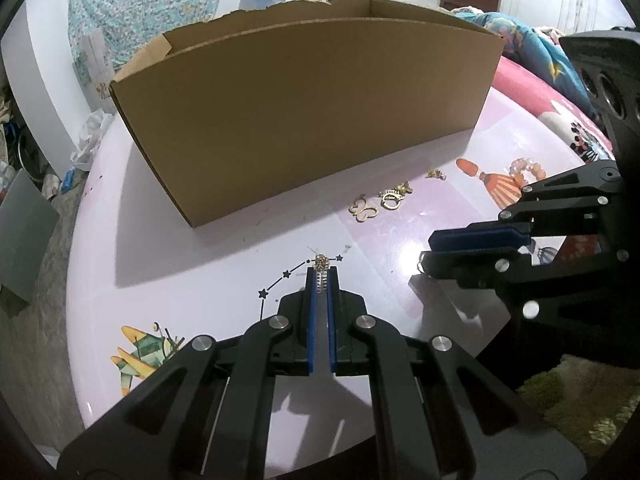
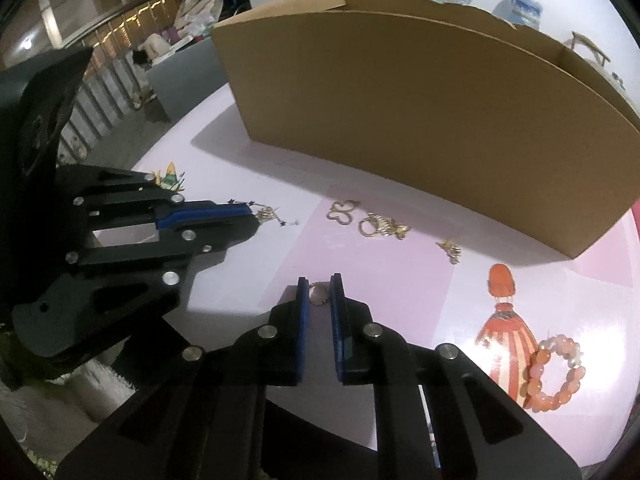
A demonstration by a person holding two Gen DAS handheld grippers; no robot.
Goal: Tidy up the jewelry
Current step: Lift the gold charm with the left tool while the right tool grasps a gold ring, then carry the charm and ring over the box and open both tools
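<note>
Small gold earring [image 1: 321,261] pinched at the very tips of the left gripper [image 1: 321,270], clamped tight on it, low over the pale pink table [image 1: 224,264]. Same piece visible in the right wrist view as a gold cluster [image 2: 267,213] at the end of the left gripper [image 2: 252,218]. Thin ring [image 2: 319,293] between the tips of the right gripper [image 2: 319,292], blue pads [image 2: 303,300] close on both sides of it; contact with the pads not clear enough to tell. Further out on the table, loose gold pieces: butterfly-shaped outline [image 2: 343,209], a hoop with a small charm cluster [image 2: 382,227], a lone small earring [image 2: 451,249]. Beaded orange-pink bracelet [image 2: 556,372] lying apart at the right, partly over a printed figure in a striped dress [image 2: 506,320]. Behind all the jewelry, an open cardboard box [image 2: 432,112], its near wall just beyond the gold pieces.
</note>
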